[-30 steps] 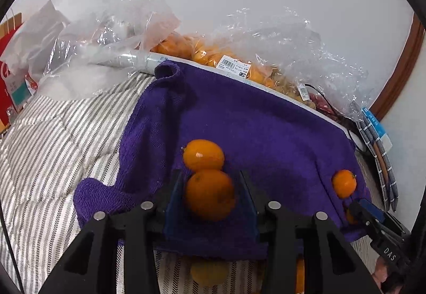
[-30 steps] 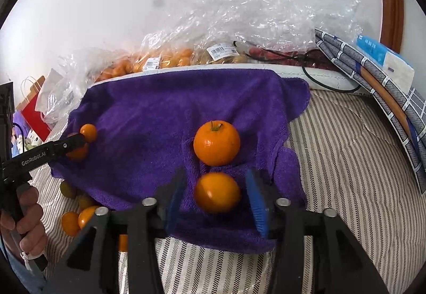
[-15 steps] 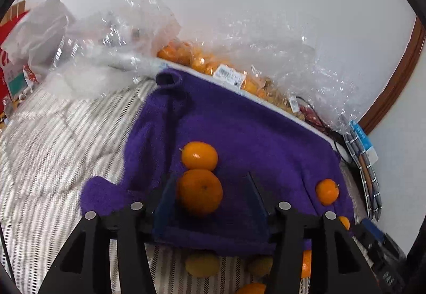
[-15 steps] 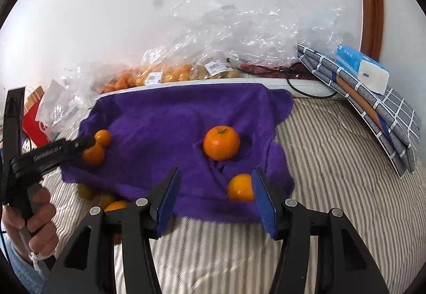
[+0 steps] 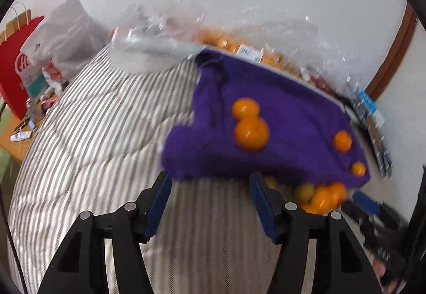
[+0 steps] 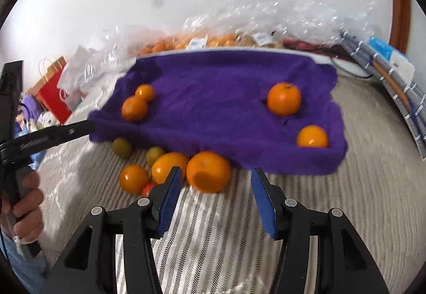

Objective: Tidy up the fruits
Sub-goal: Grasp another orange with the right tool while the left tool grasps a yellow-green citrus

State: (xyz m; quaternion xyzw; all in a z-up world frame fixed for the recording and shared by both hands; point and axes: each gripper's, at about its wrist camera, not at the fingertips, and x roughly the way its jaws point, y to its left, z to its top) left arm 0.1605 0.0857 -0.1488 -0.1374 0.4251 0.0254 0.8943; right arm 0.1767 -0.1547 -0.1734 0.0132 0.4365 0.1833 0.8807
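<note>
A purple towel lies on the striped bed, also in the left wrist view. Two oranges sit together at its left, a stemmed orange and a smaller one at its right. In the left wrist view the pair sits mid-towel. A loose pile of oranges and small yellow-green fruits lies in front of the towel. My right gripper is open and empty, just short of the pile. My left gripper is open and empty, before the towel's near edge.
Clear plastic bags of oranges lie behind the towel against the white wall. A red paper bag and clutter stand at the left of the bed. Folded checked cloth and a blue box sit at the right.
Both grippers let go of their oranges on the towel, opened, and drew back toward the near side of the bed. The left wrist view has swung left.
</note>
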